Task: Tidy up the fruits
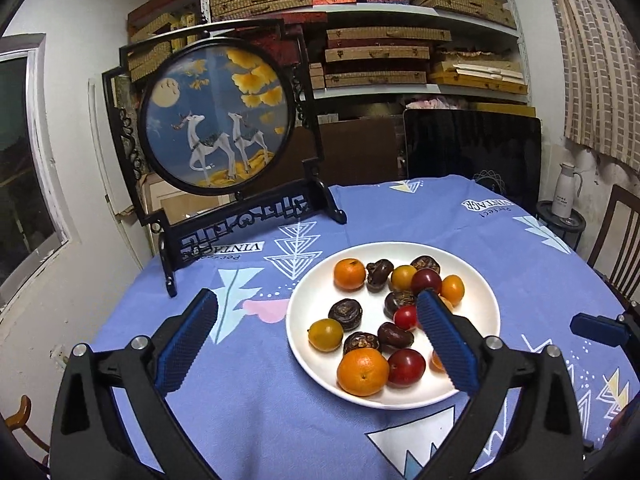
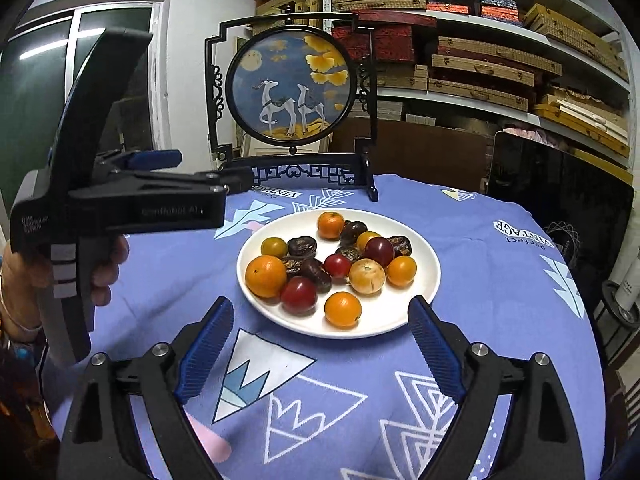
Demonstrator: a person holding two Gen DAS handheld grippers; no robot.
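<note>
A white plate (image 1: 312, 344) (image 2: 416, 300) on the blue tablecloth holds mixed fruit: orange mandarins (image 1: 362, 372) (image 2: 265, 276), red tomatoes (image 1: 406, 367) (image 2: 299, 295), yellow tomatoes (image 1: 325, 334) (image 2: 274, 247) and dark dates (image 1: 345, 313) (image 2: 302, 247). My left gripper (image 1: 316, 320) is open and empty above the plate's left part; its right finger (image 1: 448, 344) hangs over the fruit. My right gripper (image 2: 320, 332) is open and empty at the plate's near rim. The left gripper also shows from the side in the right wrist view (image 2: 132, 200), held by a hand.
A round deer picture in a black stand (image 1: 216, 116) (image 2: 292, 84) stands at the table's far left. A black panel (image 1: 472, 148) leans behind the table. Shelves of boxes (image 1: 376, 52) fill the back wall. A white flask (image 1: 566, 188) sits on a side stand at right.
</note>
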